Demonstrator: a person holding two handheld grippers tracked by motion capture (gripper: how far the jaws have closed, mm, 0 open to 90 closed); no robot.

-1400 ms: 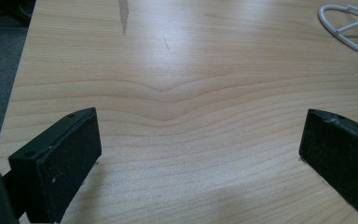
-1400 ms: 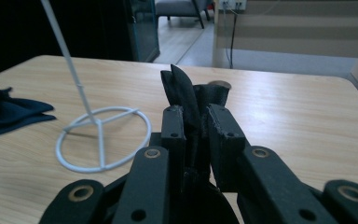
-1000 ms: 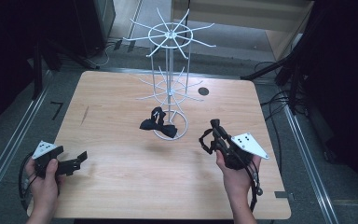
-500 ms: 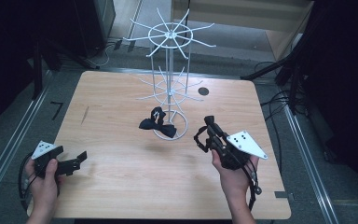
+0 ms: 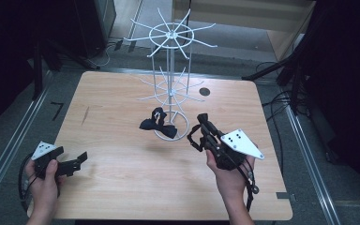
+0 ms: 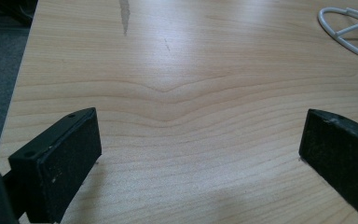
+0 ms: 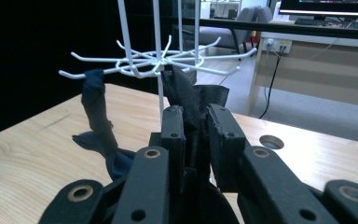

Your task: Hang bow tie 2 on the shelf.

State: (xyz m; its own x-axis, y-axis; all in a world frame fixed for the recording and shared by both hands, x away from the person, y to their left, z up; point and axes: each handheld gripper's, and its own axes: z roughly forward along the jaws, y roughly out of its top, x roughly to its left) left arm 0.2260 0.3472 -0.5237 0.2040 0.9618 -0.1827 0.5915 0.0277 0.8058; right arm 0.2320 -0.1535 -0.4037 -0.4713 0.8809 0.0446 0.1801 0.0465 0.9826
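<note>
A white wire hook rack (image 5: 170,65) stands at the table's middle back, its ring base (image 5: 183,132) on the wood. A dark bow tie (image 5: 157,126) hangs from a lower hook and rests by the base; in the right gripper view this bow tie (image 7: 97,112) dangles from a hook at the left. My right gripper (image 5: 202,119), just right of the base, is shut on a second black bow tie (image 5: 194,138); its fabric (image 7: 191,95) sticks up between the jaws (image 7: 196,116). My left gripper (image 5: 80,158) sits open near the front left edge, jaws (image 6: 200,140) wide apart over bare wood.
A round cable hole (image 5: 205,92) lies in the wooden table (image 5: 122,187) right of the rack. The rack's lower hooks (image 7: 154,58) spread just ahead of my right gripper. The base ring (image 6: 349,28) shows at the far right of the left gripper view.
My right gripper has moved left and forward toward the rack's base, carrying the black bow tie. The left gripper has stayed put.
</note>
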